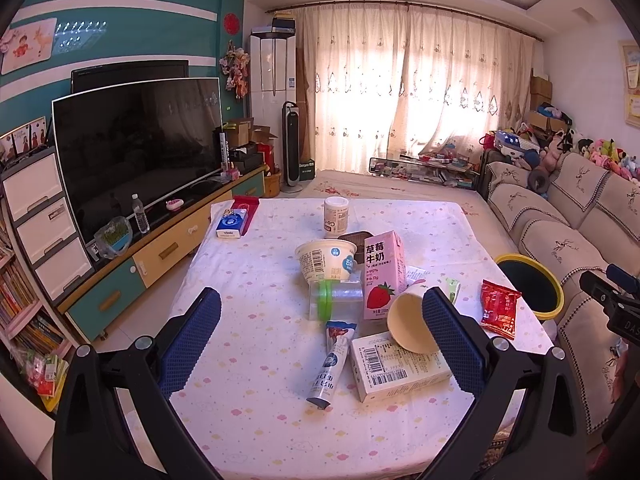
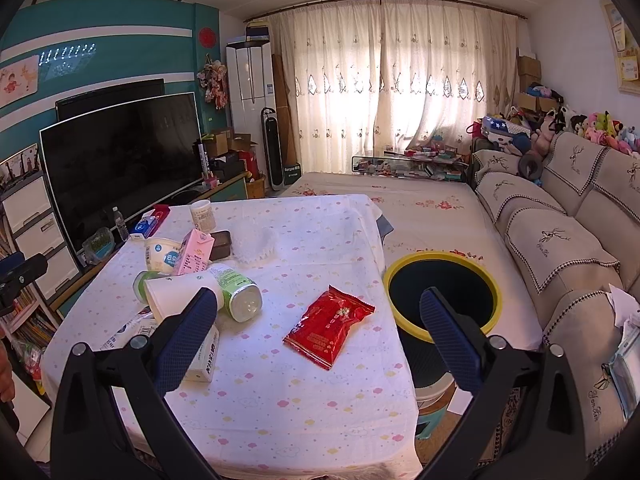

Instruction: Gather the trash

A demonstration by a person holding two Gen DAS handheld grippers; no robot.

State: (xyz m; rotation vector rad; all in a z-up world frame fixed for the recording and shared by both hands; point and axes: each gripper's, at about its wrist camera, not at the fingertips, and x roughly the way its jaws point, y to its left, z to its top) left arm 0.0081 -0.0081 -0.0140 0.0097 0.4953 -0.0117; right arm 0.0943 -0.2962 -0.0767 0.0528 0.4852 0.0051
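A table point(image 1: 280, 420) under a cloud-printed cloth is filling the middle of both views, with a sofa point(image 2: 560, 240) running along its 3 o'clock side and a television point(image 1: 136, 148) standing at 9 o'clock. A yellow-rimmed bin point(image 2: 442, 300) is sitting just beside the table's right edge, at 3 o'clock of the litter. The left gripper point(image 1: 322, 344) is hovering above the near half of the table with its jaws spread wide and nothing between them; the right gripper point(image 2: 318, 340) is likewise gaping and holding nothing, poised over the table's right portion. Trash is lying clustered at the table's centre: a pink strawberry milk carton point(image 1: 382, 276) is standing upright, a white bowl point(image 1: 326, 260) is tilting at its 10 o'clock, a paper cup point(image 1: 408, 322) is lying on its side at 5 o'clock of the carton, resting against a flat box point(image 1: 396, 364), and a tube sachet point(image 1: 330, 364) is lying just left of that box. A red snack packet point(image 2: 328, 326) is lying apart, near the bin-side edge.
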